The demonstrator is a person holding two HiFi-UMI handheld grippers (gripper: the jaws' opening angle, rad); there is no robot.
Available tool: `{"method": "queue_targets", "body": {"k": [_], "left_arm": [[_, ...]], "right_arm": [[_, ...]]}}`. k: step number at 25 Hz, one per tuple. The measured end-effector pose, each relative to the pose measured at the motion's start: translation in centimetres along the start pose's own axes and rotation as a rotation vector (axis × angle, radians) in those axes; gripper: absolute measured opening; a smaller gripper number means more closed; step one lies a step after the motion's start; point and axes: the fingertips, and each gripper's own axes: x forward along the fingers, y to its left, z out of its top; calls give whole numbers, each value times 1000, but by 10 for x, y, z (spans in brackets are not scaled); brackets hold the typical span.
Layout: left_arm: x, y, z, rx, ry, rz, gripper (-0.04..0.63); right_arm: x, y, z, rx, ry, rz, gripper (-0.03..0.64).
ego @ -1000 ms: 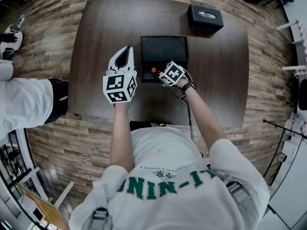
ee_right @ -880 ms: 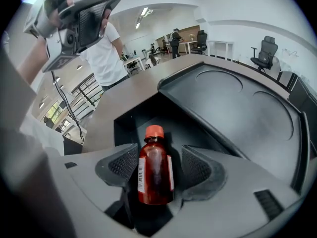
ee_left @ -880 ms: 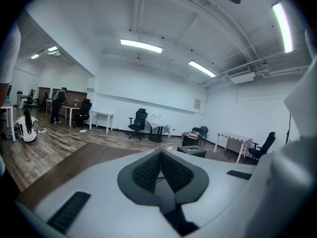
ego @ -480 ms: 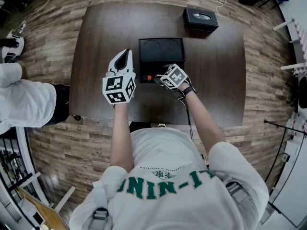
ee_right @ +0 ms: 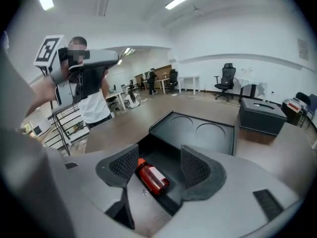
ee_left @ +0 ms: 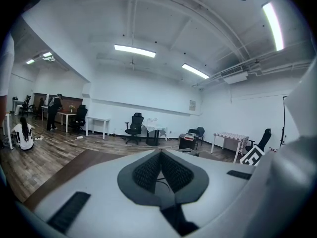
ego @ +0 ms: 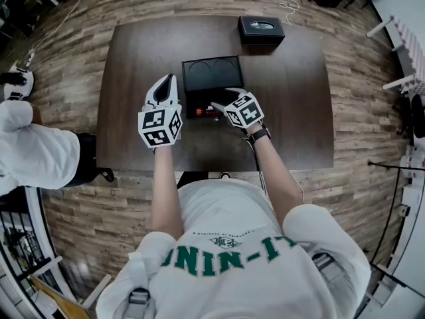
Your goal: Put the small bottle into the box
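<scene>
Location of small bottle: inside the box, lying on its side on the floor of the open black compartment, close to the near wall. Body red-amber with a pale label, cap orange-red. In the right gripper view the cap points up and to the left. In the head view the small bottle shows as a short red streak at the near edge of the compartment.

Box sits mid-surface, open. Its lid is laid back on the far side, with two round recesses on its inner face.

Right tool: released. Jaws stand wide apart and have just been closing a little. The bottle shows between the jaws, but it lies below them and neither pad touches it. In the head view the right tool hangs over the near right part of the box, pointing down into it.

Left tool: clenched on nothing, pads meeting at the tips. In the head view the left tool is held just beside the box's left wall, apart from it and pointing away from the person.

Surface: dark brown wood. A dark case stands near its far edge, well apart from the box.

Second person in white at the left edge, on the plank floor.
</scene>
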Motion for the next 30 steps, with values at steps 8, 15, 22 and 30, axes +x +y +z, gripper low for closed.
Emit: {"method": "queue_targets", "body": {"k": [8,15,22,30], "left_arm": [[-9,-25,16,21,-17,1,14],[-22,-50,31,63,-52,-8,14],[-36,-65,46,81,-101,8,14],[-50,-81,71,107,-158,28,14]], "right_arm": [[-82,-22,44,130,-251,-166,243],[-141,-7,82,42,-392,-233,215],[-208,-6,122,46,-608,-376,160],[-254,-1,142,43,-714,-431,89]]}}
